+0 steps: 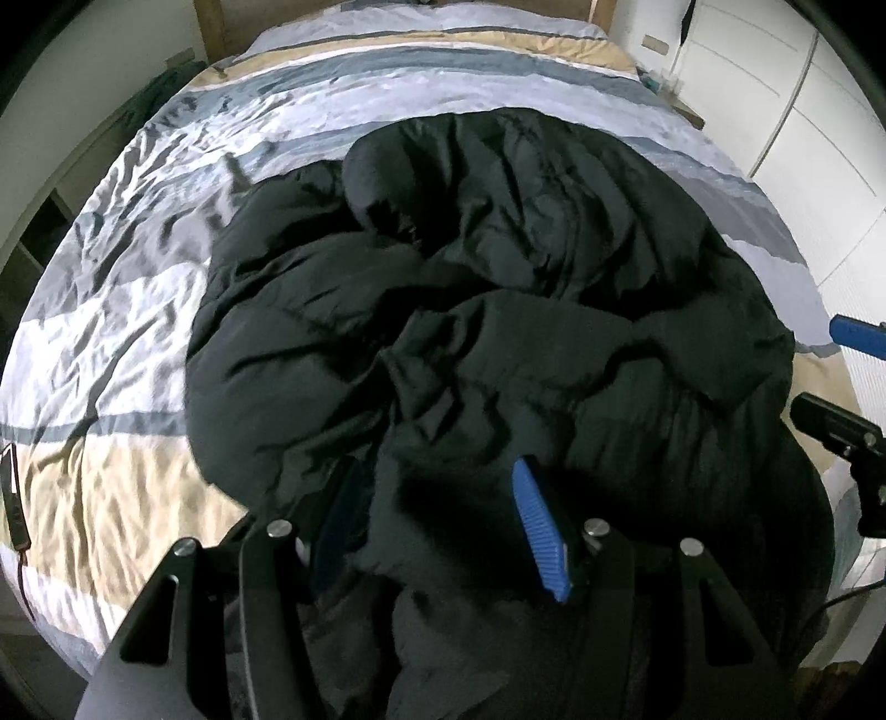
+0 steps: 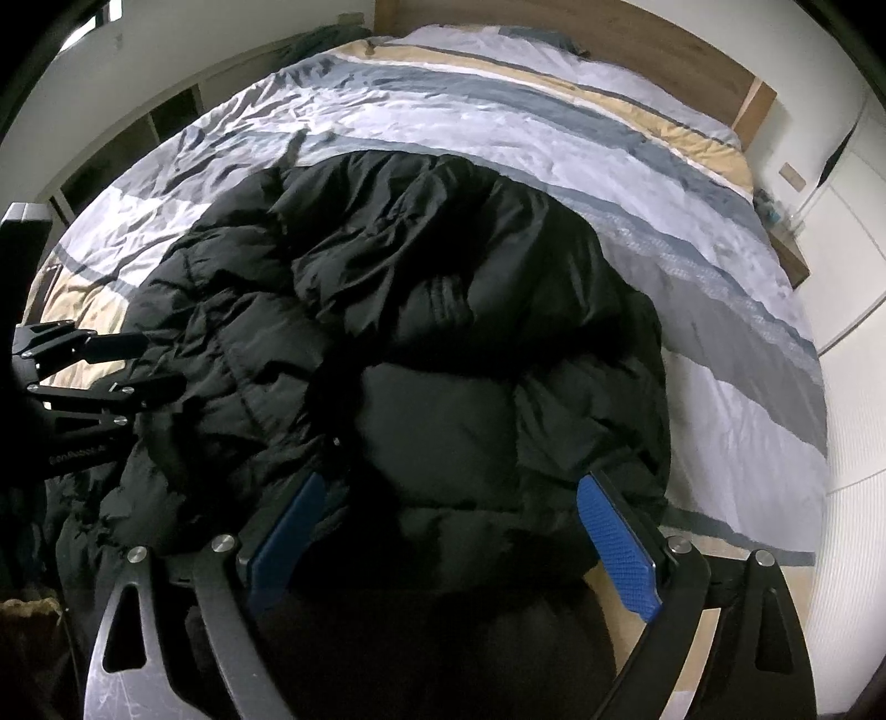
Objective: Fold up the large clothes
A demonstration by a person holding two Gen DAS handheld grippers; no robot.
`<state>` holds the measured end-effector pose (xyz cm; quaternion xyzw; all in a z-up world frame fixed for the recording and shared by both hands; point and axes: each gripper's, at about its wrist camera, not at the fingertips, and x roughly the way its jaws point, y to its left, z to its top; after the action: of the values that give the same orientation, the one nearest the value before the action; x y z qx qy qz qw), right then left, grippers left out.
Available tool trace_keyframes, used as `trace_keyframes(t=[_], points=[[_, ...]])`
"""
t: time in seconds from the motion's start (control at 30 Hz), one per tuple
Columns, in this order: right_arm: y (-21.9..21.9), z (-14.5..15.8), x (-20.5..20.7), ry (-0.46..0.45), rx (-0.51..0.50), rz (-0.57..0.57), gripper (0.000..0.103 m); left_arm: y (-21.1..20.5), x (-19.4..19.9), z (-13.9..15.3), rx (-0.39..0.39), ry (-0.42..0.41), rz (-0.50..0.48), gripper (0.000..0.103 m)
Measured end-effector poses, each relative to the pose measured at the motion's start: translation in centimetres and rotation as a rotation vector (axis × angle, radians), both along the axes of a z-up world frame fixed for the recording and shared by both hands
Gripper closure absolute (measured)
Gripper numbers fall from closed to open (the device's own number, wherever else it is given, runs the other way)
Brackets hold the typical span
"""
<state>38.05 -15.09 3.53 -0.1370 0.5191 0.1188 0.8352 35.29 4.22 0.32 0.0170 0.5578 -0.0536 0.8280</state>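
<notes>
The bed [image 1: 138,343] has plenty of open striped cover toward the headboard [image 2: 637,50] and along its left side, while the near edge is taken up by the black puffer jacket [image 1: 498,310]. It lies crumpled in a mound across the near half of the bed, closer to the right side, its lower part spilling over the near edge.

The left tongs [image 1: 437,515] point steeply down over the jacket's near portion, about half open, with a thick fold of the jacket bunched between the blue pads [image 1: 540,531]; I cannot tell whether they actually pinch it. The right tongs [image 2: 454,526] stand wide apart, straddling a puffy bulge of the jacket at the near edge, the pads not pressing on the fabric.

The cover is rumpled, banded in white, grey, blue and tan. White wardrobe doors [image 1: 803,111] stand past the right side; open shelving [image 2: 127,144] lines the wall to the left.
</notes>
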Motion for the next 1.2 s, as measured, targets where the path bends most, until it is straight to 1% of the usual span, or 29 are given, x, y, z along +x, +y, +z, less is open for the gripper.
trace_keyframes(t=[0.17, 0.4, 0.47, 0.63, 0.67, 0.73, 1.03, 1.2], points=[[0.2, 0.1, -0.9, 0.015, 0.004, 0.009, 0.009, 1.9, -1.5, 0.0, -0.005, 0.017, 0.036, 0.048], [-0.4, 0.1, -1.4, 0.034, 0.011, -0.004, 0.006, 5.3, -3.4, -0.2, -0.007, 0.068, 0.099, 0.048], [-0.8, -0.2, -1.6, 0.048, 0.014, -0.017, 0.003, 6.3, -3.9, -0.3, 0.003, 0.082, 0.116, 0.048], [-2.2, -0.9, -2.1, 0.086, 0.015, -0.065, 0.002, 9.8, -5.3, -1.1, 0.012, 0.131, 0.188, 0.048], [-2.4, -1.0, -2.2, 0.09, 0.012, -0.07, 0.002, 10.3, -5.6, -1.2, 0.017, 0.135, 0.199, 0.044], [-2.8, -1.2, -2.4, 0.099, 0.005, -0.082, 0.002, 11.4, -6.1, -1.3, 0.027, 0.136, 0.22, 0.039], [-4.4, -2.0, -3.4, 0.14, -0.019, -0.129, 0.001, 15.7, -7.3, -1.6, 0.054, 0.137, 0.324, 0.039], [-5.1, -2.1, -3.9, 0.152, -0.035, -0.145, 0.001, 17.3, -8.2, -2.4, 0.056, 0.167, 0.366, 0.038]])
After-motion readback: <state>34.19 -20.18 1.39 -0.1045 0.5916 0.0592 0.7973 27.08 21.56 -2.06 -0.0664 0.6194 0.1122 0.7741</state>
